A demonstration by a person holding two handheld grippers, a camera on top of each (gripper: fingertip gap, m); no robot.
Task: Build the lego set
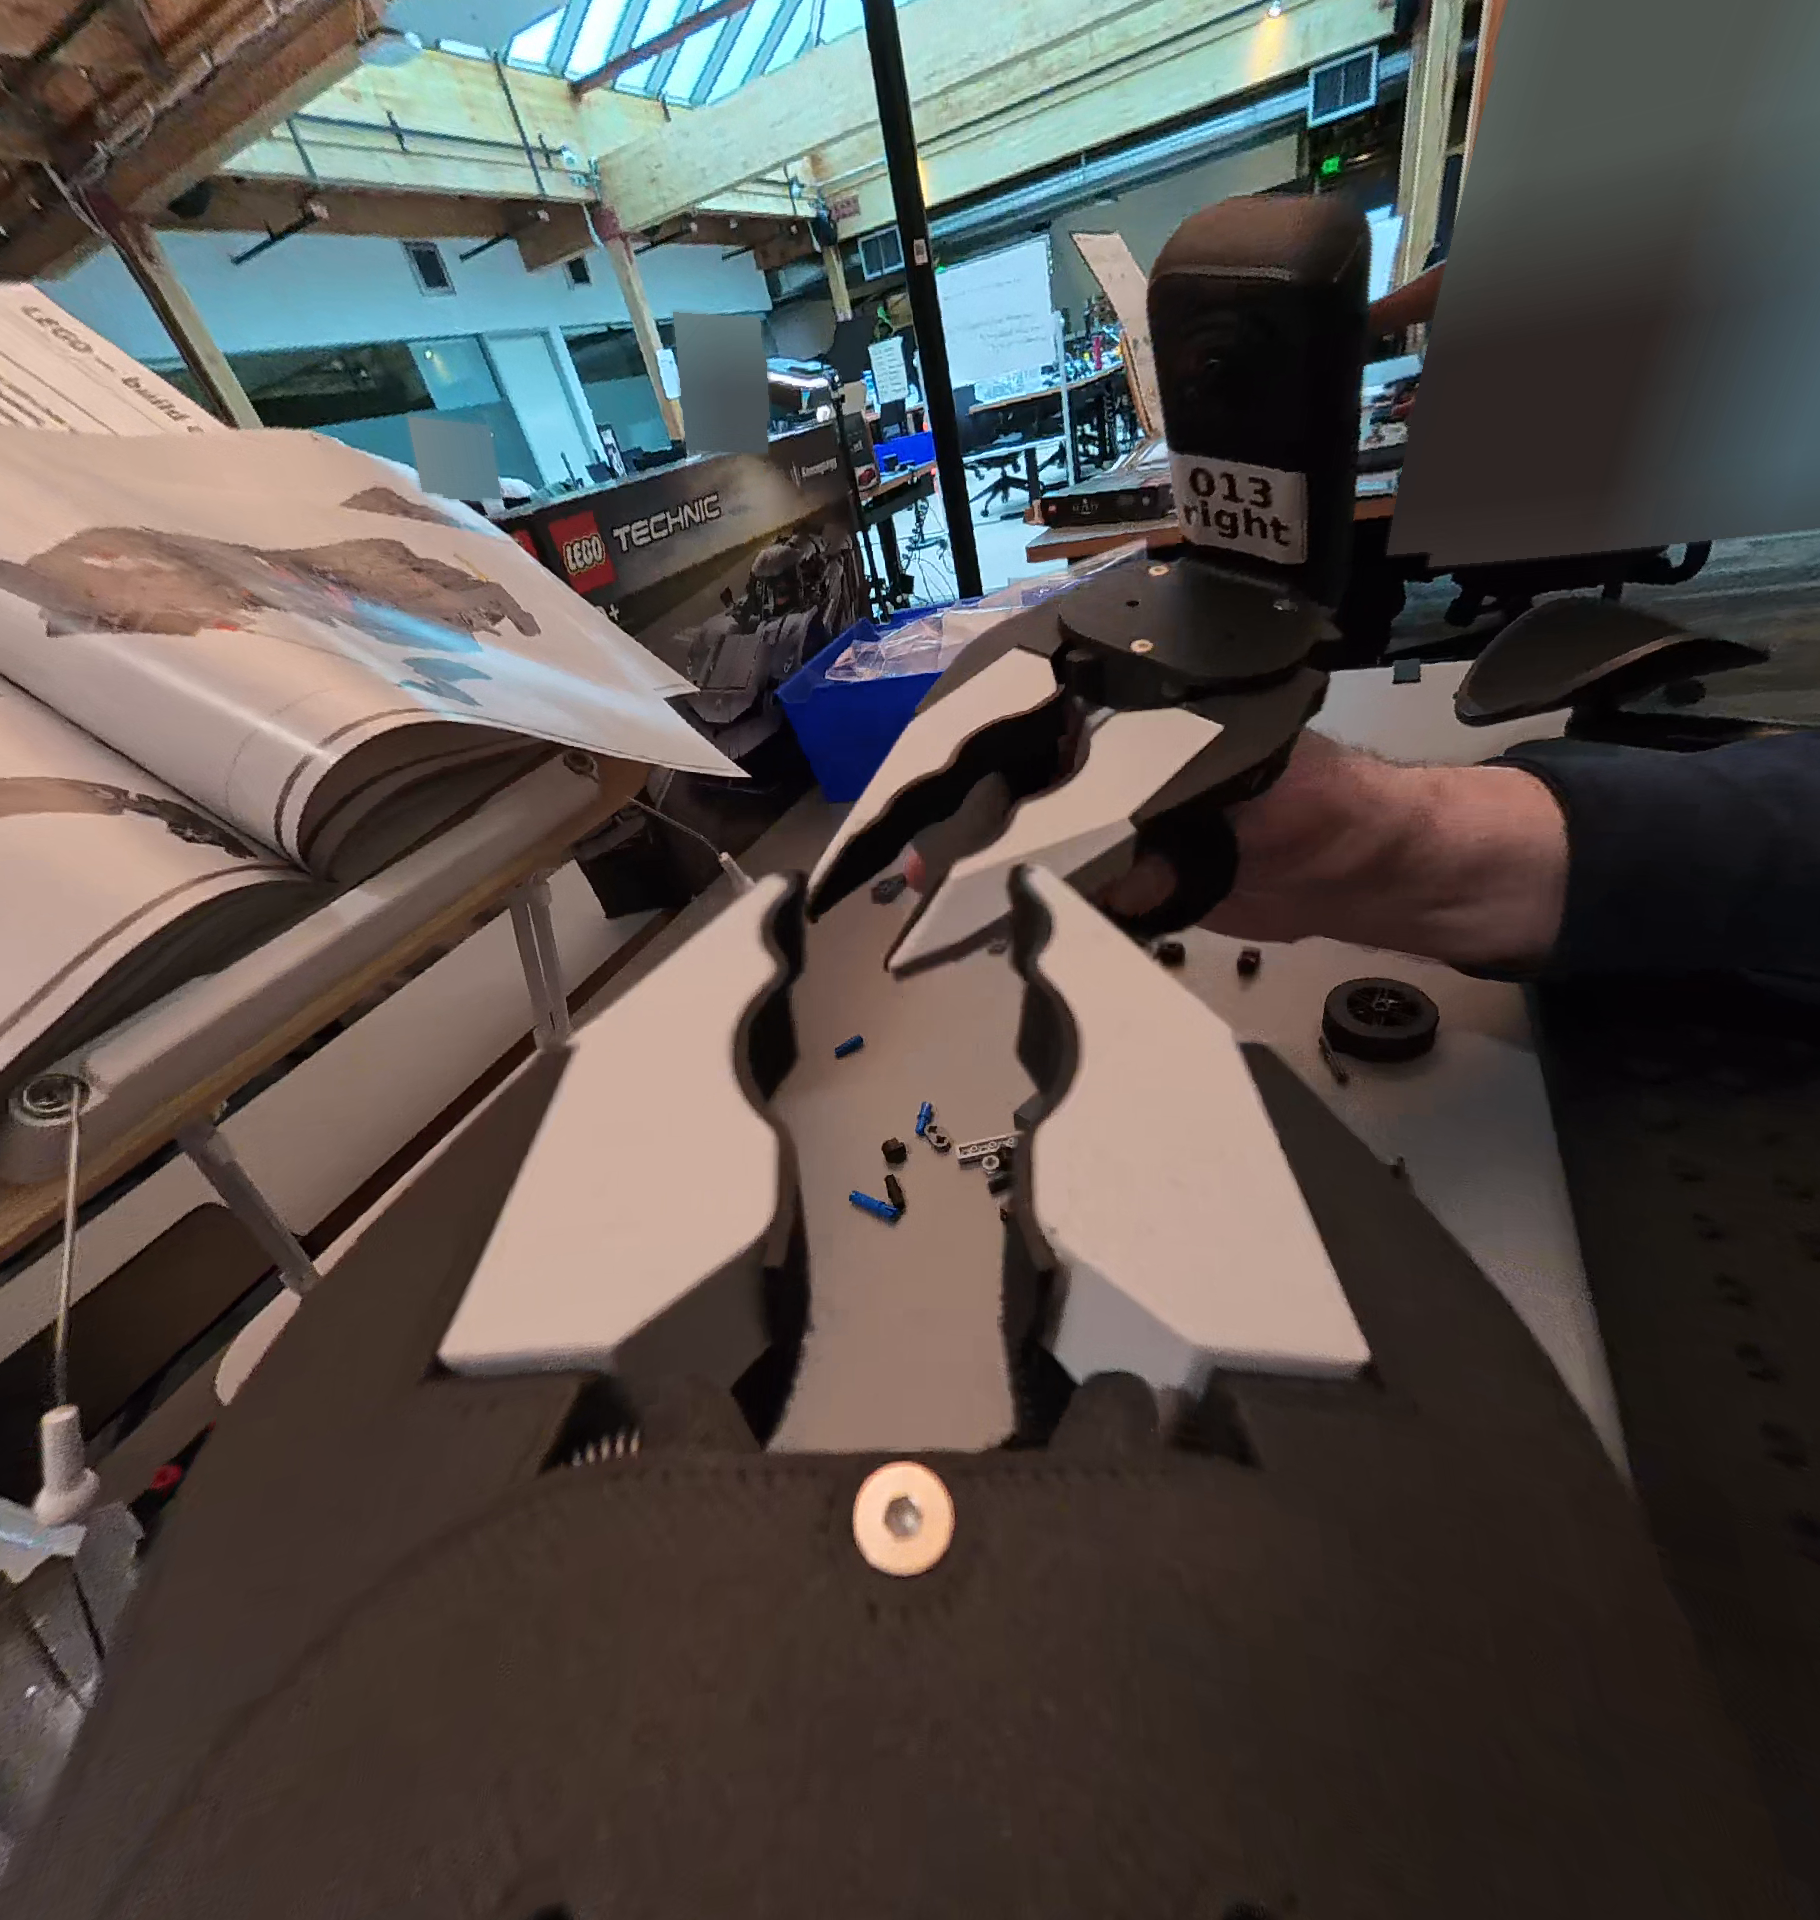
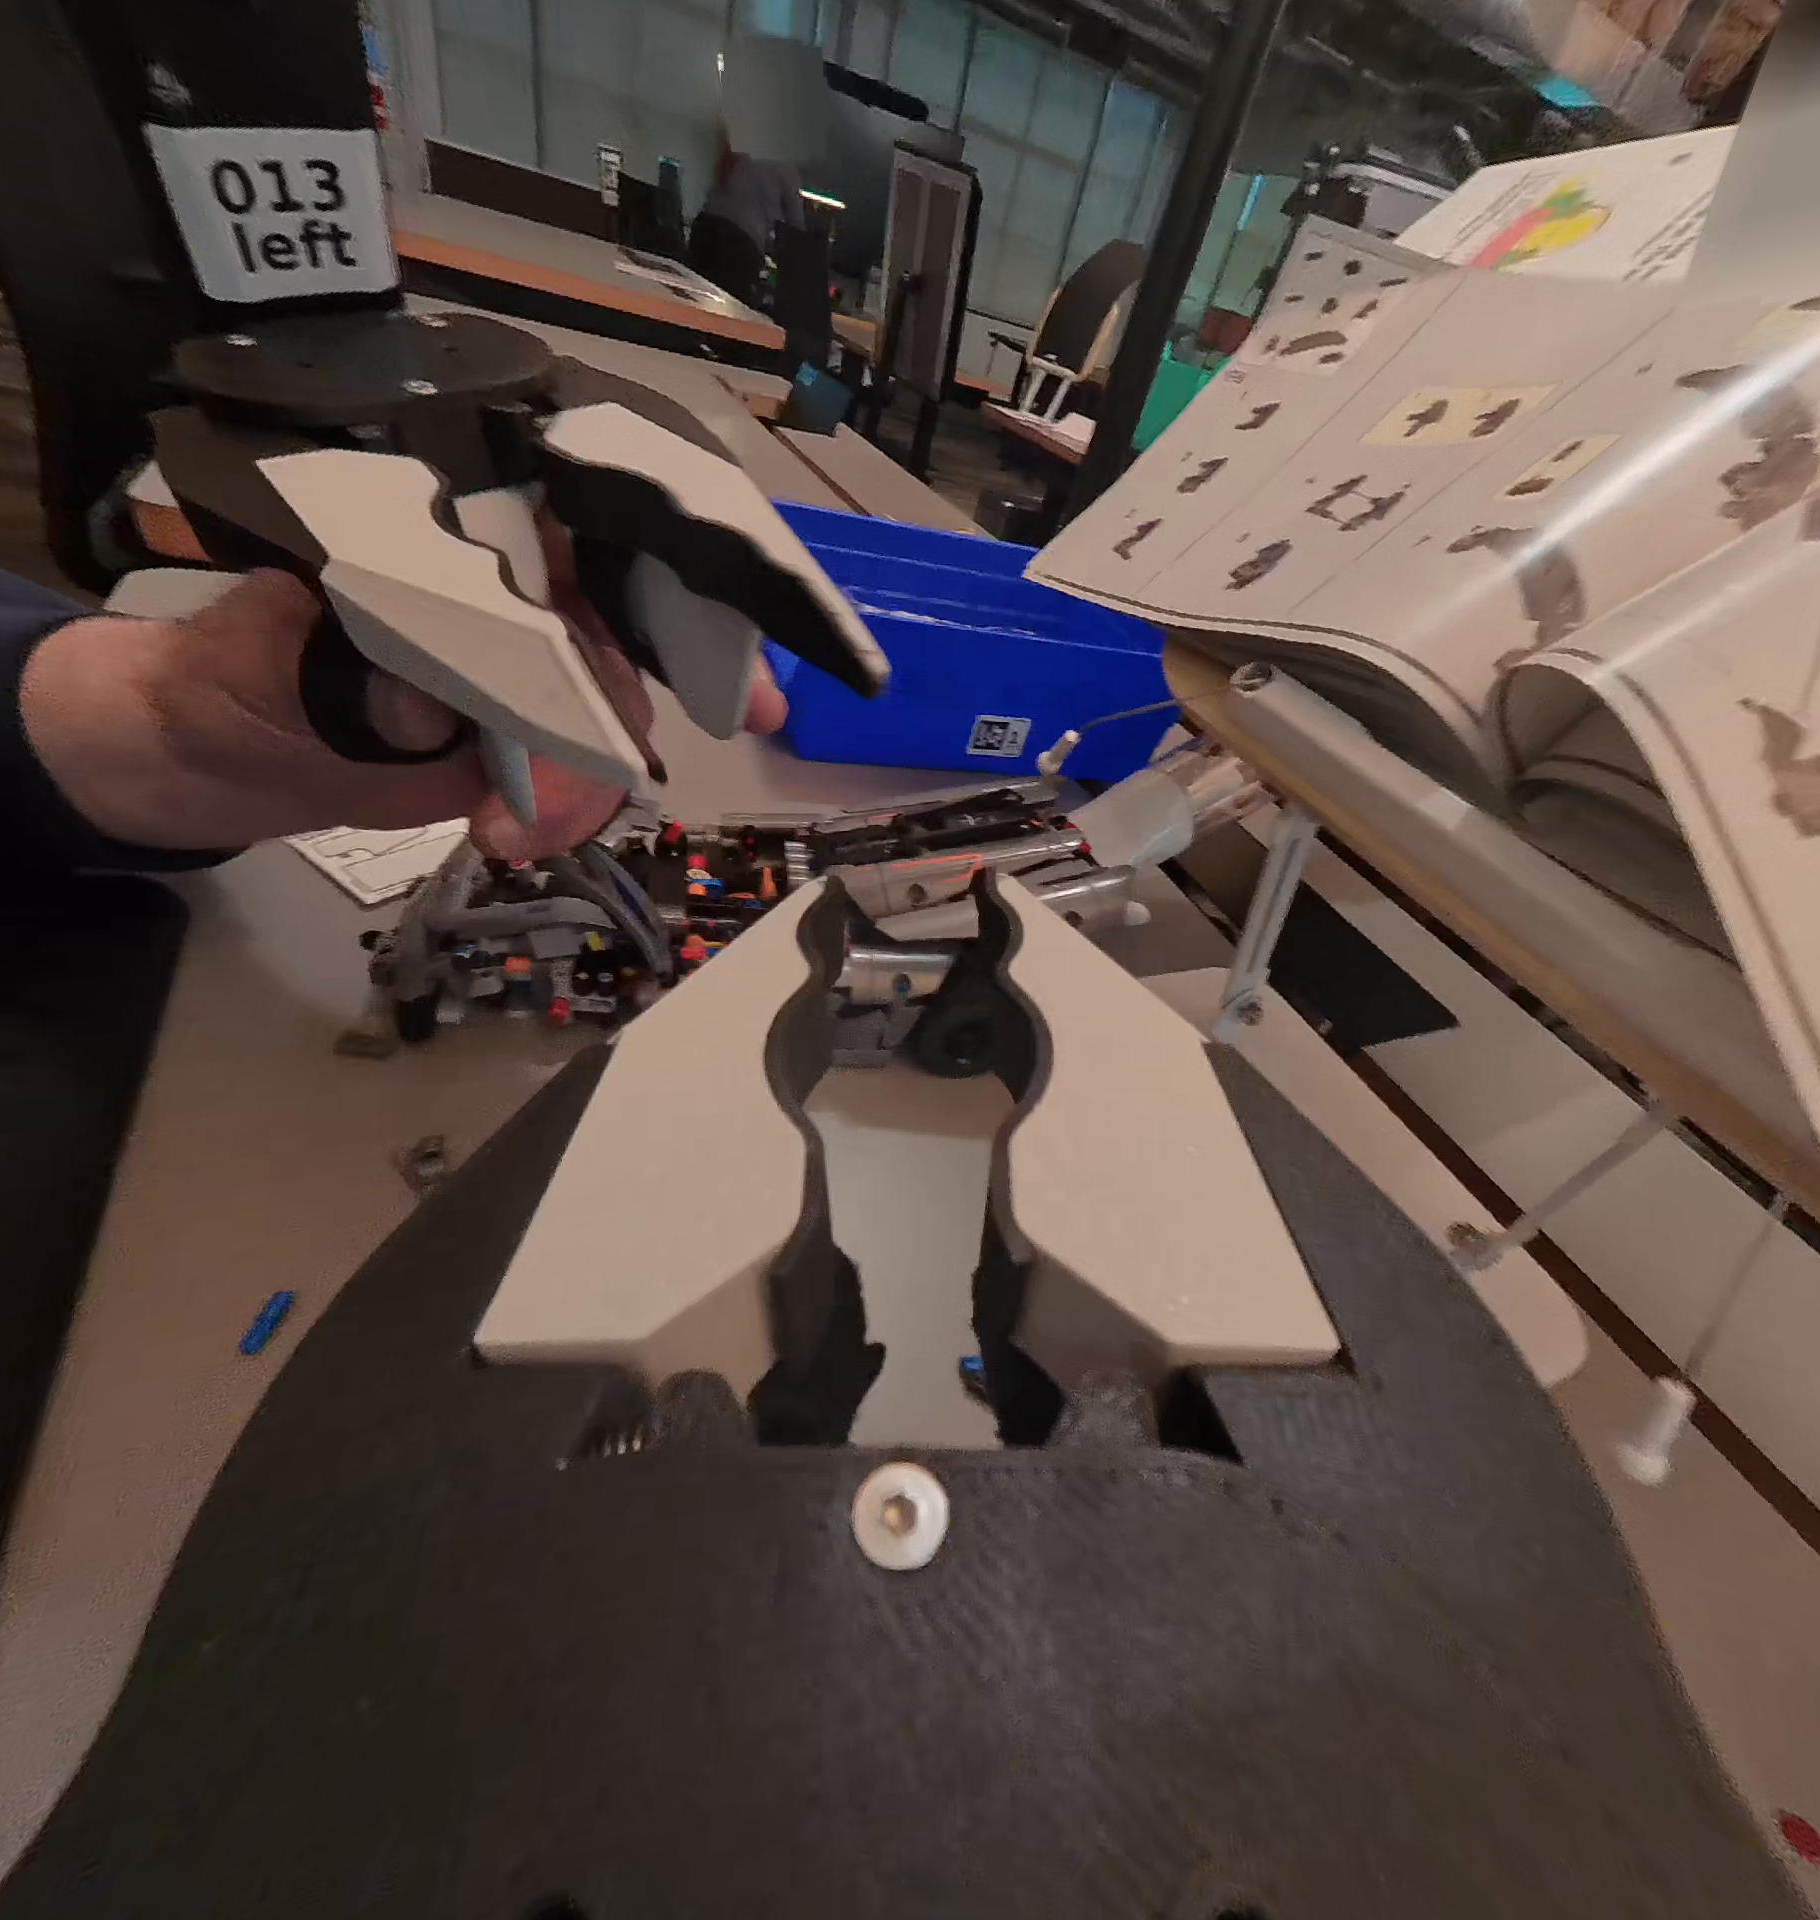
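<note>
Left gripper [image 1: 911, 894]: jaws apart, nothing between them, over loose pins [image 1: 890, 1169] on the table [image 1: 1301, 997].
Right gripper [image 2: 906, 888]: jaws parted, holding nothing, tips just short of the model.
Lego model [image 2: 594, 925]: lies flat on the table, 12 o'clock of the right gripper.
Blue bin [image 2: 979, 655]: beyond the model, toward 1 o'clock.
Manual [image 1: 210, 665]: open, at 10 o'clock of the left gripper.

Grey-fingered black claws [image 1: 906, 894], navy sleeves [image 1: 1716, 831]

Black print can be read on one white sticker [image 1: 1238, 514] on a black camera, on another white label [image 2: 277, 213] like it, on the dark box [image 1: 677, 551], on the open book [image 1: 44, 358], and on a small square tag [image 2: 999, 736] on the blue bin [image 2: 937, 623].
</note>
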